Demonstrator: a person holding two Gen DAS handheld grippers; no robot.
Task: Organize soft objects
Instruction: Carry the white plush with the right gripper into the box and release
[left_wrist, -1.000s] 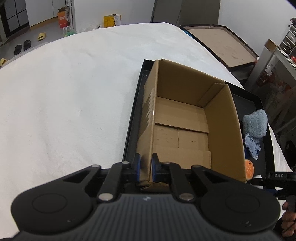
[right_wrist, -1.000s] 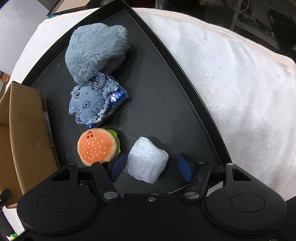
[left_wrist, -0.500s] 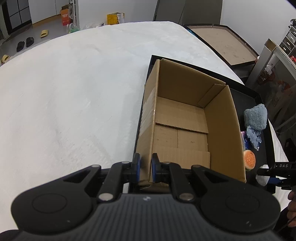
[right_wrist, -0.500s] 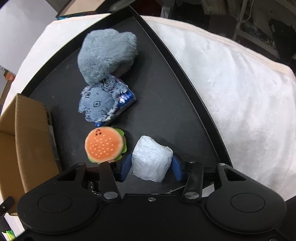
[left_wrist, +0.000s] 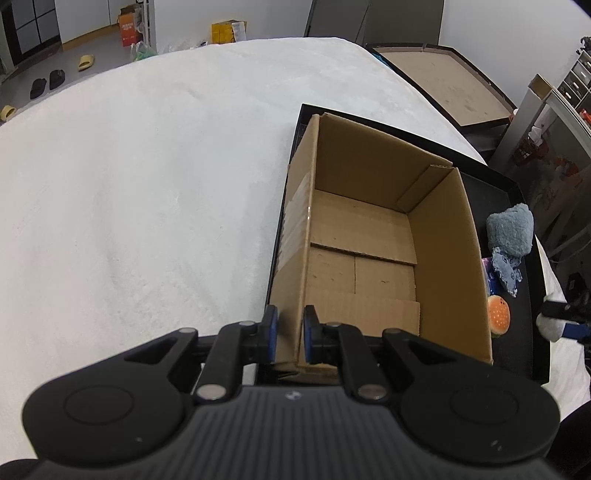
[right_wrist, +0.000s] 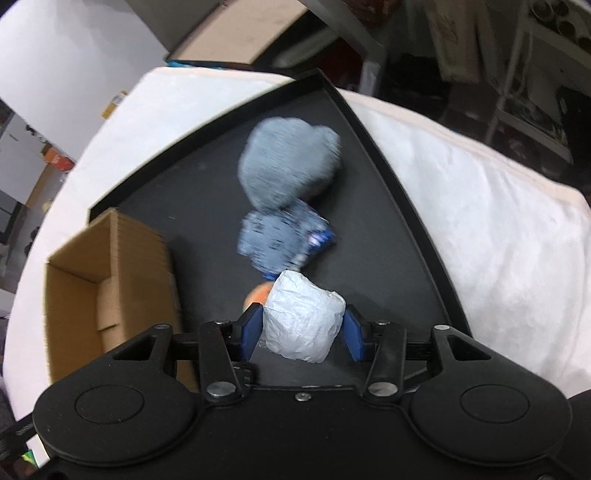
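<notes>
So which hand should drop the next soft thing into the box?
The right. Its fingers already squeeze the white bundle above the black tray. The left fingers are busy pinching the cardboard box wall, likely steadying it.

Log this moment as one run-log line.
left gripper: shut on cardboard box wall | right gripper: shut on white bundle, above black tray | box: empty

A lived-in room used as workspace: beyond the jaws, yellow foam slippers (left_wrist: 84, 62) and black sandals (left_wrist: 47, 82) lie on grey floor, beside an orange cardboard carton (left_wrist: 128, 26); right, grey drawer shelving (left_wrist: 576, 79).
</notes>
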